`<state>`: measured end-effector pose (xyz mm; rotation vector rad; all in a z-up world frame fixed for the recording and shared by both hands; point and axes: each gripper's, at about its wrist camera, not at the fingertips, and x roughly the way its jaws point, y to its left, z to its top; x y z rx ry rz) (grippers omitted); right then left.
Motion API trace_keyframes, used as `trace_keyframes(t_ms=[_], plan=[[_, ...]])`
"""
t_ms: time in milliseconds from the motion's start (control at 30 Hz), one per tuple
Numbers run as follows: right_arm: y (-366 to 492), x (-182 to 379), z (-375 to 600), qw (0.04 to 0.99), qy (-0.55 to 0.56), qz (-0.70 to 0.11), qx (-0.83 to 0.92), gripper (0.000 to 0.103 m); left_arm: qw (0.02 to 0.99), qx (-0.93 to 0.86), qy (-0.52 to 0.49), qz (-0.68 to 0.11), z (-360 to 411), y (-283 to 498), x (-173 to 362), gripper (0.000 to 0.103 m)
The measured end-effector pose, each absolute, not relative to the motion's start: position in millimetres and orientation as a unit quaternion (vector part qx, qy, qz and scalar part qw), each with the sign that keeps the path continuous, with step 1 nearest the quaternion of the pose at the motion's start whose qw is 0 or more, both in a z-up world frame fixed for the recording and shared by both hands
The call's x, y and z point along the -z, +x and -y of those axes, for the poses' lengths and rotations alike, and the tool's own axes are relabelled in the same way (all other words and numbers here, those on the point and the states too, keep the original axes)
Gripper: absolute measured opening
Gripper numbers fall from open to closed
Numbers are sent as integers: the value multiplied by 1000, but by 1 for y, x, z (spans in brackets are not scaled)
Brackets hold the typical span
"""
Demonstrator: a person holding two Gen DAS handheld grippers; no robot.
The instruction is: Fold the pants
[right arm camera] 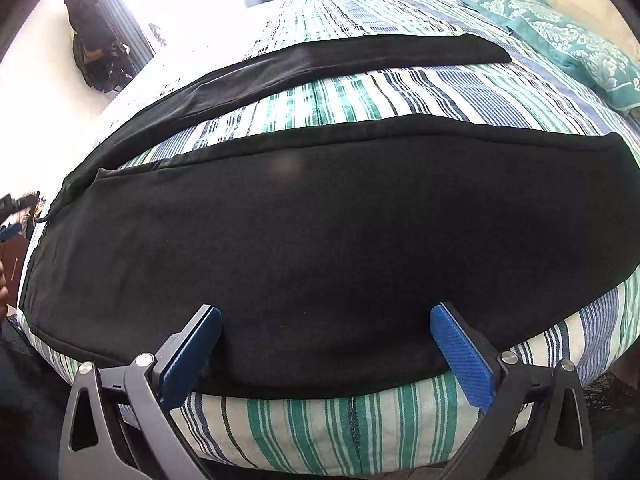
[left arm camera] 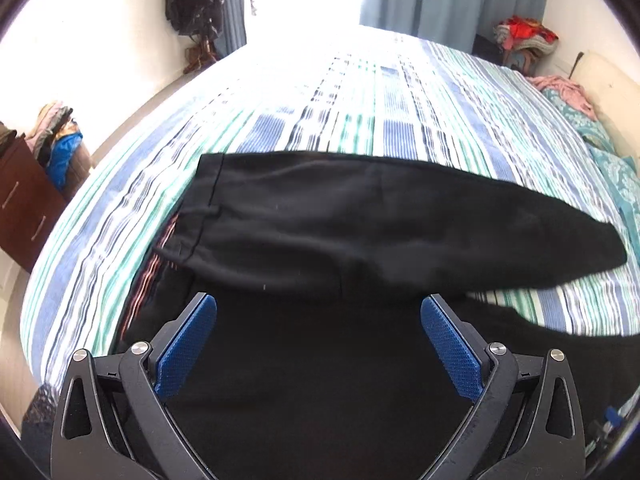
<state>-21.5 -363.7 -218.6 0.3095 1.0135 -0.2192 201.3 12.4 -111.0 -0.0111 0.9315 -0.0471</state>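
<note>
Left wrist view. The left tool [left arm camera: 318, 312] hangs over black pants [left arm camera: 360, 216] spread on a bed with a striped blue, green and white bedspread [left arm camera: 320, 120]. Its two blue-padded fingers [left arm camera: 188, 344] stand wide apart with nothing between them; black cloth fills the space below. One pant leg lies across the frame from a hemmed cuff at the left toward the right, over the darker mass of cloth nearest the camera. Beyond the bed stand blue-grey curtains [left arm camera: 452, 0], a cluster of bags [left arm camera: 196, 0] hung on the wall, a brown dresser [left arm camera: 24, 200] topped with heaped clothes, and teal patterned pillows [left arm camera: 612, 176] at the right edge.

Right wrist view. The right tool [right arm camera: 326, 320] is likewise fully spread and grips nothing; its blue pads [right arm camera: 460, 356] straddle the near edge of the pants [right arm camera: 320, 240] close to the edge of the bed. The broad near leg runs left to right across the bedspread [right arm camera: 360, 92]; the second, narrower leg lies farther back, separated from it by a band of striped cloth and joining it at the left. Teal pillows [right arm camera: 568, 40] lie at the upper right.
</note>
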Motion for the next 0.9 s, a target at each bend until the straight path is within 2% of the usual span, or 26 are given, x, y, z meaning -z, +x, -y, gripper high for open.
trace_keyframes(t_ms=[167, 367, 467, 567, 800, 900], plan=[[-25, 199, 369, 867, 156, -464, 96, 103, 895, 5, 5, -445, -13, 250, 121, 102], [0, 157, 434, 887, 167, -423, 84, 103, 867, -61, -5, -494, -54, 278, 192, 103], [41, 137, 498, 887, 170, -419, 95, 103, 889, -47, 12, -454, -52, 261, 201, 103], [100, 128, 567, 877, 149, -443, 110, 103, 891, -60, 36, -448, -43, 260, 204, 103], [240, 150, 704, 830, 166, -506, 168, 102, 899, -64, 37, -431, -43, 260, 209, 103], [286, 163, 724, 823, 170, -509, 185, 91, 901, -65, 38, -427, -43, 259, 210, 102]])
